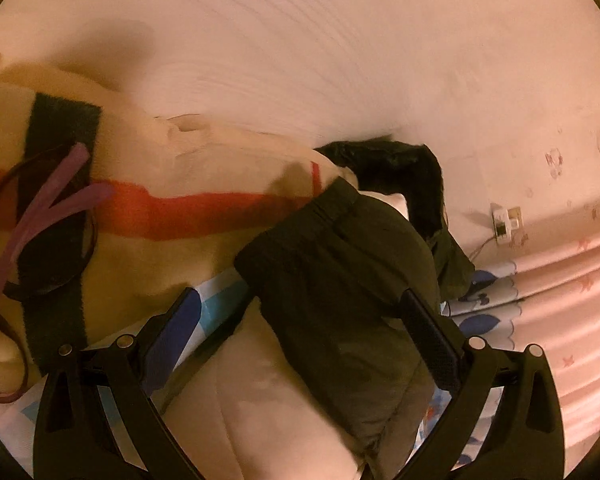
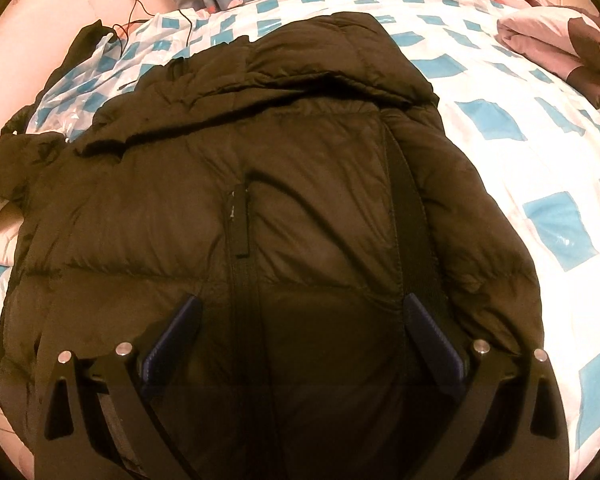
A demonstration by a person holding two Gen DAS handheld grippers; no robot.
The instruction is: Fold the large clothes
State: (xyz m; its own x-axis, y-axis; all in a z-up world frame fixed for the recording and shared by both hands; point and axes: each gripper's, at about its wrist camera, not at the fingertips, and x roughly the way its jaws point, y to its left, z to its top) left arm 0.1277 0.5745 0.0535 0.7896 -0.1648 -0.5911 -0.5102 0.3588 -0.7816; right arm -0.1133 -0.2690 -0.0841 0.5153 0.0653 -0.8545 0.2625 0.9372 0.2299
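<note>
From the right wrist view, the right gripper (image 2: 300,324) is hanging with its jaws spread wide, nothing pinched between them, directly over a dark puffer jacket (image 2: 260,200). The jacket is lying across a bedsheet (image 2: 520,120) patterned with teal squares, filling the frame from six o'clock up to twelve. A pink folded cloth (image 2: 540,32) is sitting at two o'clock, well apart.

From the left wrist view, the left gripper (image 1: 300,320) is also standing wide apart, holding nothing, with a dark sleeve (image 1: 340,272) of the jacket lying between its fingers. A cream blanket (image 1: 180,168) with a red stripe is resting at nine o'clock. A pale wall (image 1: 340,40) is filling twelve o'clock.
</note>
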